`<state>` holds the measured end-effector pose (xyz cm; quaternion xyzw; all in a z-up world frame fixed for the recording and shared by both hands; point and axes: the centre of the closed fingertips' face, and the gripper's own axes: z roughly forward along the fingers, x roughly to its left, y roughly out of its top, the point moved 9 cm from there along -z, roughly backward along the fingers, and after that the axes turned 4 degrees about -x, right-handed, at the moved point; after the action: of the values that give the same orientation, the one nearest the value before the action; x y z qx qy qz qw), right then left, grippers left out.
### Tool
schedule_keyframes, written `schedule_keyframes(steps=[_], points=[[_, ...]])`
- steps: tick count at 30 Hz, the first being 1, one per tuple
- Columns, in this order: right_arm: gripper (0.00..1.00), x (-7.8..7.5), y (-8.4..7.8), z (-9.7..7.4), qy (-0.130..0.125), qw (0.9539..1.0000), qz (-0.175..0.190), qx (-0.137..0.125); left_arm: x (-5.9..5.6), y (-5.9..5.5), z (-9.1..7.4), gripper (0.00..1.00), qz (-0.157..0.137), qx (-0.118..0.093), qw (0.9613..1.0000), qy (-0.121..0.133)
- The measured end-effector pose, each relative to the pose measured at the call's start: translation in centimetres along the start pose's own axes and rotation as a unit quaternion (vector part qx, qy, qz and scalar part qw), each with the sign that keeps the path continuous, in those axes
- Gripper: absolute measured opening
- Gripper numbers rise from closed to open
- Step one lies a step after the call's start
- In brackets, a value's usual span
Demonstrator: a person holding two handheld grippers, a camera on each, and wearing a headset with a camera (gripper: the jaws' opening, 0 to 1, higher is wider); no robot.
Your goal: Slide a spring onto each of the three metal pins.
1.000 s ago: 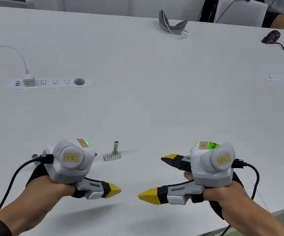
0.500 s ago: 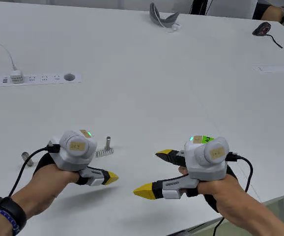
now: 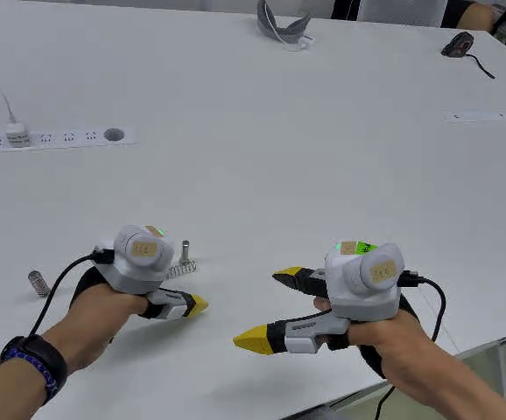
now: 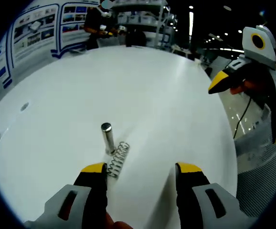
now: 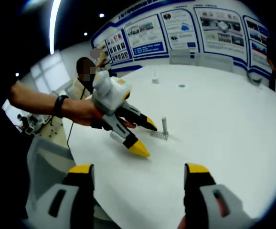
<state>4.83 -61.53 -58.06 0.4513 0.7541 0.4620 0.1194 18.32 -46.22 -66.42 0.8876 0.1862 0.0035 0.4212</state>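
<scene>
One metal pin stands upright on the white worktop, close to the near edge and left of its middle. A spring lies on its side right by the foot of the pin, apparently touching it, and is not on the pin. In the left gripper view the spring's near end lies just beside the tip of one jaw.

The left gripper is held low over the worktop just on the near side of the pin and spring. Its jaws are wide apart and hold nothing. The right gripper hangs well apart to the right, near the same edge, pointing toward the left one. Its yellow-tipped jaws are also spread and hold nothing.

Further toward the left edge lies a small ridged metal piece; spring or pin, I cannot tell. A power strip sits by the left edge, farther back, with a white plug in it.
</scene>
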Motion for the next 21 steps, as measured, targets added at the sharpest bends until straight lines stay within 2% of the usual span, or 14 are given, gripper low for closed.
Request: schedule_keyframes(steps=[3,5,9,11,16,19,21], points=[[0.77,-0.02,0.07,-0.07,0.002,1.0,0.005,-0.005,0.25,-0.27,0.39,0.51,0.003,0.008,0.9999,0.011],[0.76,-0.12,0.09,-0.13,0.002,0.9999,0.007,-0.007,0.33,-0.18,0.46,0.47,0.001,0.0,0.9998,0.019],[0.76,-0.21,0.15,-0.17,0.0,0.9999,0.009,-0.009,0.64,-0.08,0.68,0.39,-0.005,-0.003,0.9994,0.035],[0.76,-0.26,0.19,-0.17,0.0,0.9999,0.009,-0.009,0.72,-0.1,0.8,0.32,0.005,-0.001,0.9989,0.046],[0.76,-0.32,0.29,-0.18,-0.001,0.9999,0.008,-0.01,0.73,-0.16,0.71,0.22,0.015,0.002,0.9982,0.057],[0.76,-0.33,0.26,-0.13,-0.001,0.9999,0.008,-0.009,0.79,-0.38,0.6,0.11,0.025,0.006,0.9974,0.067],[0.76,-0.25,0.26,-0.1,0.0,0.9999,0.007,-0.009,0.64,-0.46,0.44,0.11,0.024,0.006,0.9976,0.064]])
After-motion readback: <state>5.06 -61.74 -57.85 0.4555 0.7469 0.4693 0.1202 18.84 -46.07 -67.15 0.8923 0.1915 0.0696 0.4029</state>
